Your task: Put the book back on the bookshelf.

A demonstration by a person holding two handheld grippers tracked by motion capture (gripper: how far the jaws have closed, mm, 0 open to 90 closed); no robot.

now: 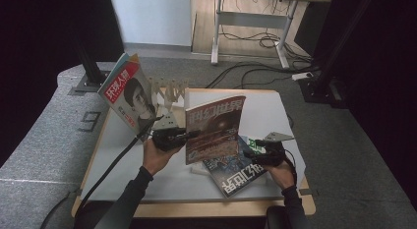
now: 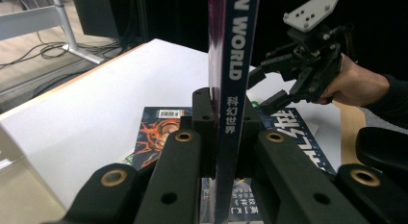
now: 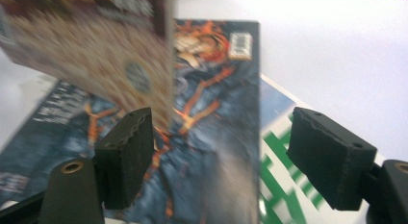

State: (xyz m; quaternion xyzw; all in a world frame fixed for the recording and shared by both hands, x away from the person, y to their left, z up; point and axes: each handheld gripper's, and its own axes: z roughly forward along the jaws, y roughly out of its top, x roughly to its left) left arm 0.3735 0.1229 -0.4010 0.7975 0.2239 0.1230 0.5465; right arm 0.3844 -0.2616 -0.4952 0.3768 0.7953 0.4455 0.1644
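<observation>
High view: white table point(image 1: 123, 140) on grey carpet point(image 1: 44, 130)

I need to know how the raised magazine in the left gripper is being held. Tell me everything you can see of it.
The raised magazine is a thin, glossy softcover with a reddish-brown cover, large pale Chinese title characters and a dark round picture. Its blue spine reads "WORLD" in white. It stands upright above the table, clamped at its spine edge by the left gripper, whose jaws are shut on it. Nothing else touches it; the dark magazine lies flat below.
</observation>
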